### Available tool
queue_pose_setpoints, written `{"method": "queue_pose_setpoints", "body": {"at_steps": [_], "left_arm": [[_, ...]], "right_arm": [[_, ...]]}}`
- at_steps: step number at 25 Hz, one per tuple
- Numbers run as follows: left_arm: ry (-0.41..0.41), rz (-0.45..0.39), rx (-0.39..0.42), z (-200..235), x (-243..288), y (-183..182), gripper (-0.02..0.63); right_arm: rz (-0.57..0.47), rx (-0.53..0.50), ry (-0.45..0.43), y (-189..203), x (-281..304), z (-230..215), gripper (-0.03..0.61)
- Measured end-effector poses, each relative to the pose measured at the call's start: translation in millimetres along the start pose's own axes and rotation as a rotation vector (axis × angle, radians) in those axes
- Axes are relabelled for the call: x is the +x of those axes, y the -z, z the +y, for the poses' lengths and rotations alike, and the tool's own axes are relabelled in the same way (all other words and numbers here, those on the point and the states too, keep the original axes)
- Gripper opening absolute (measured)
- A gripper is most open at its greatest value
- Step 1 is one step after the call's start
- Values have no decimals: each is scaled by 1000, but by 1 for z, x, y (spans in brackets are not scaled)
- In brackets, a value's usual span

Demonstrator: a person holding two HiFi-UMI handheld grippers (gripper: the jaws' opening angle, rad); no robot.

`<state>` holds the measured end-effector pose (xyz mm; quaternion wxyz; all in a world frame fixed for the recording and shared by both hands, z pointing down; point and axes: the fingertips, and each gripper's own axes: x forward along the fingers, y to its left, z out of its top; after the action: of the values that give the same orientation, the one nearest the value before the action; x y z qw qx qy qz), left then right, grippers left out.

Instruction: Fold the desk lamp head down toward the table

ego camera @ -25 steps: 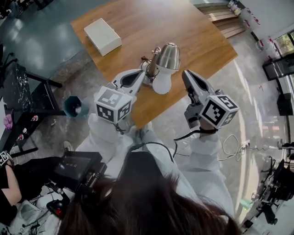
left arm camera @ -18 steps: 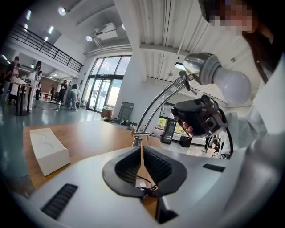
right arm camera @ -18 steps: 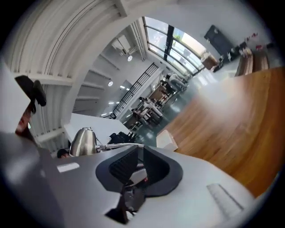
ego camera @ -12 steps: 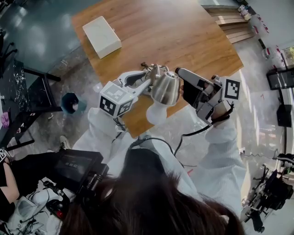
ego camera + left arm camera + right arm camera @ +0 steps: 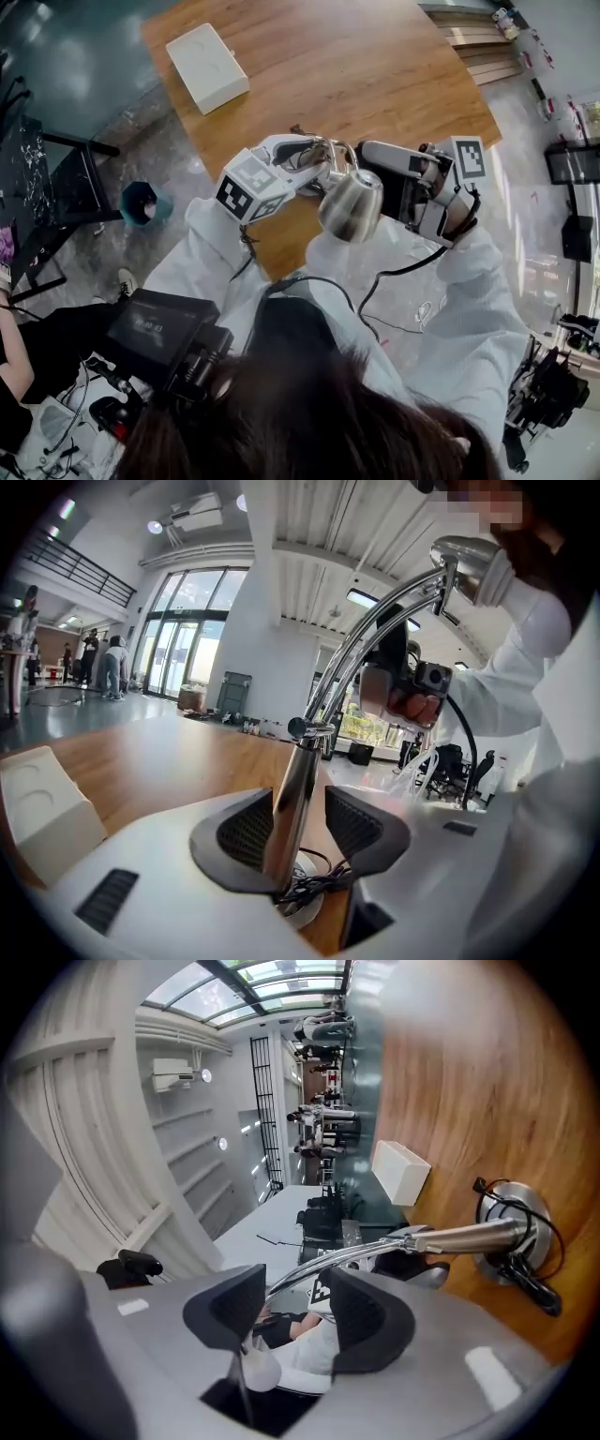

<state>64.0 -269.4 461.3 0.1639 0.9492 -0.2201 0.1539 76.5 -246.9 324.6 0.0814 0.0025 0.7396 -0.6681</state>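
Here, the left gripper has its jaws opening, the 2 pads standing on either side of the desk lamp's upright chrome stem without clamping it; the right gripper, lying on its side, is opening too, with the lamp's curved arm running loose between its pads; in the head view the 2 grippers meet at the lamp from opposite sides; the chrome lamp head hangs out past the near edge of the wooden table, just beside the right gripper; the round base sits on the table near that edge, a black cord bunched against it; a white box lies well apart at the far corner.
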Motion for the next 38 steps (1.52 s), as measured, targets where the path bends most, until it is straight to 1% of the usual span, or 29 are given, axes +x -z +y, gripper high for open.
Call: {"method": "queue_pose_setpoints", "body": {"at_steps": [4,7,9,11,15,19,23,28,30,33,36,38], "left_arm": [[28,18,18,3,9,3,160],[34,43,21,7,16,6,149],[43,59,30,8,17,8,141],[58,69,30,7,17,8,142],[78,92,31,5,18,10,143],[78,100,34,7,19,11,143],[78,100,28,8,19,10,143],[80,102,21,10,18,13,143],[83,105,19,10,18,12,143],[90,106,19,9,17,13,143],[95,100,15,11,15,14,144],[103,104,18,11,15,14,144]], "right_arm": [[37,72,-21,-2,7,-10,184],[50,141,-84,-4,10,-10,183],[39,157,-113,-4,11,-10,184],[23,162,-123,-3,11,-8,184],[4,148,-110,-1,9,-8,168],[-7,117,-110,-1,8,-8,167],[-30,108,-130,-2,8,-6,166],[-24,103,-140,-2,10,-8,164],[6,79,-126,4,12,-9,158],[48,10,-78,22,15,-13,134],[85,-104,-17,42,17,-27,110],[113,-200,55,55,16,-42,91]]}}
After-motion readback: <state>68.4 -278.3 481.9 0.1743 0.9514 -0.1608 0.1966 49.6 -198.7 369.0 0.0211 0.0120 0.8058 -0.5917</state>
